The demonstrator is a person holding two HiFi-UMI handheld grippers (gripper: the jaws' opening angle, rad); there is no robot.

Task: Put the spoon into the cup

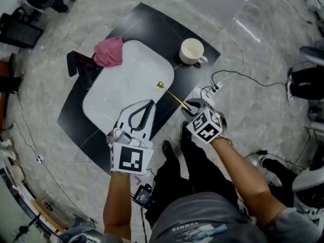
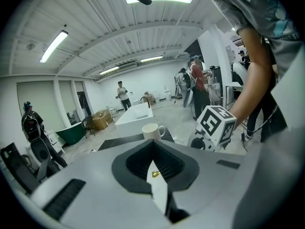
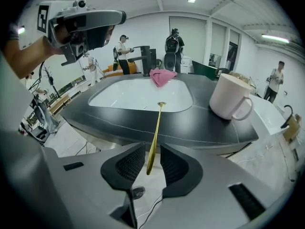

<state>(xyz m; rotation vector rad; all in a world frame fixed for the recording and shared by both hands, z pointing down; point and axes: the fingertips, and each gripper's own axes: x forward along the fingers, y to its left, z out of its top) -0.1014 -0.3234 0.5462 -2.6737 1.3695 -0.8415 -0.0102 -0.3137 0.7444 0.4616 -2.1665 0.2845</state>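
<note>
A thin gold spoon (image 1: 173, 95) hangs in the air over the near right edge of the black table (image 1: 152, 24). My right gripper (image 1: 188, 107) is shut on its handle, and its bowl points toward the white tray (image 1: 116, 95). In the right gripper view the spoon (image 3: 155, 132) runs out from between the jaws of the right gripper (image 3: 152, 149). The cream cup (image 1: 192, 51) stands upright at the table's far right corner, and is the cup (image 3: 229, 97) right of the spoon tip. My left gripper (image 1: 150, 103) hovers over the tray's near edge, tips together, holding nothing. The left gripper view shows the cup (image 2: 150, 130) beyond them.
A pink cloth (image 1: 109, 52) lies on the tray's far left corner, beside a black object (image 1: 81, 65). A power strip (image 1: 210, 91) and cables lie on the floor right of the table. Several people stand in the room behind.
</note>
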